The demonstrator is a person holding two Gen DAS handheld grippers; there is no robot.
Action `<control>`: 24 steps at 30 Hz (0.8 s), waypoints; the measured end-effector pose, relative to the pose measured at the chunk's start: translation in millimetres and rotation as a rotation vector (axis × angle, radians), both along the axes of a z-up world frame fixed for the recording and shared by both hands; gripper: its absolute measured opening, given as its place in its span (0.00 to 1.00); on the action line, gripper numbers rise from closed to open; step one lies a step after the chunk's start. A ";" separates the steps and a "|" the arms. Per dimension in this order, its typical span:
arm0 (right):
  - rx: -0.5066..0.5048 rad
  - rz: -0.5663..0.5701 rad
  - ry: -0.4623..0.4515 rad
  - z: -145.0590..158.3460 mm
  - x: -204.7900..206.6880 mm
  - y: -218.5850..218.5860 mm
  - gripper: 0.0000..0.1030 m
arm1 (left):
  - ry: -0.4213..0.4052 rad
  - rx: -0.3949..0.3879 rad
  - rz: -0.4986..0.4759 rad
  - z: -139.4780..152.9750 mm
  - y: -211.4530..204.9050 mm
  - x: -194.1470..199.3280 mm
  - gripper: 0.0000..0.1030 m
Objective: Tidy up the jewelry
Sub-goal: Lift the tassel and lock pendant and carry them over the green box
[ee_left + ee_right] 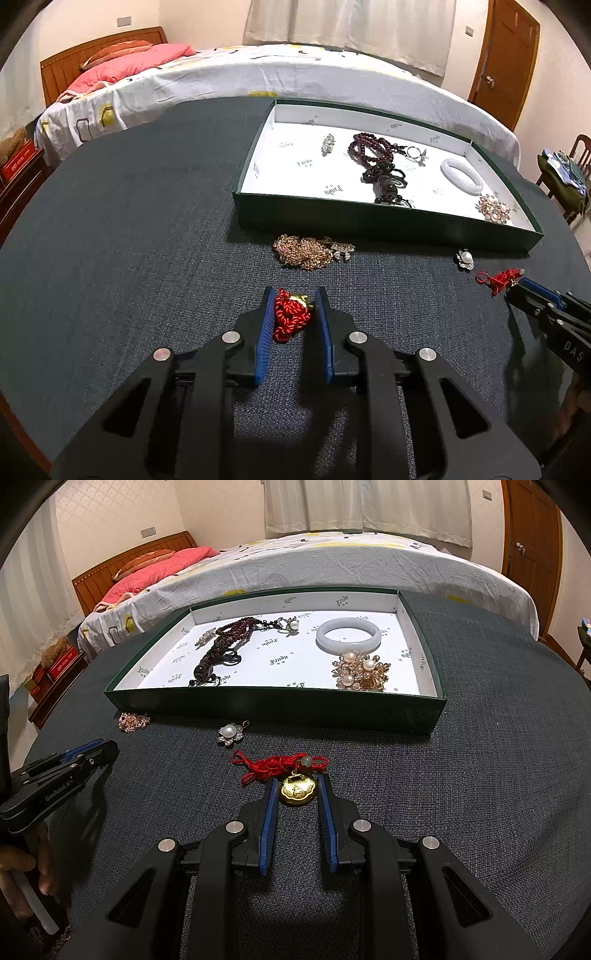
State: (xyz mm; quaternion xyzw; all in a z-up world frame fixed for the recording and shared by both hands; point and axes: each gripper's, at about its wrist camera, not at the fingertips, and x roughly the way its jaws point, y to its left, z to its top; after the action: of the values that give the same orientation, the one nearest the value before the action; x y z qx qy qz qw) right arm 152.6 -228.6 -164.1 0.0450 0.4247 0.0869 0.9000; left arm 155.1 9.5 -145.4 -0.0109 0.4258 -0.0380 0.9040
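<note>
My left gripper is shut on a bundle of red knotted cord with a gold charm, which lies on the dark cloth table. My right gripper is shut on a gold lock pendant; its red cord trails ahead of the pads. A green tray with a white floor stands beyond both. It holds dark bead strands, a white bangle and a pearl brooch. Each gripper shows in the other's view: the right gripper, the left gripper.
A heap of gold chain and a pearl flower pendant lie on the cloth just in front of the tray. A bed runs behind the table. A person's hand holds the left gripper's handle.
</note>
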 end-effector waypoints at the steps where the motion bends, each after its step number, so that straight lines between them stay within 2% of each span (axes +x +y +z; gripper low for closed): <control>1: 0.000 0.000 0.000 0.0 0.0 0.0 0.22 | 0.000 0.001 0.001 0.0 0.1 -0.1 0.21; 24: -0.005 -0.002 -0.034 9.9 -6.1 1.4 0.22 | -0.016 0.009 0.012 6.0 -0.4 -3.6 0.21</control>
State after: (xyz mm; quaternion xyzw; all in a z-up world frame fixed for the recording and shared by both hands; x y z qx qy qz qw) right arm 146.5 -227.1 -154.2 0.0419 0.4093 0.0856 0.9074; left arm 151.5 9.1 -139.4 -0.0088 0.4184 -0.0308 0.9077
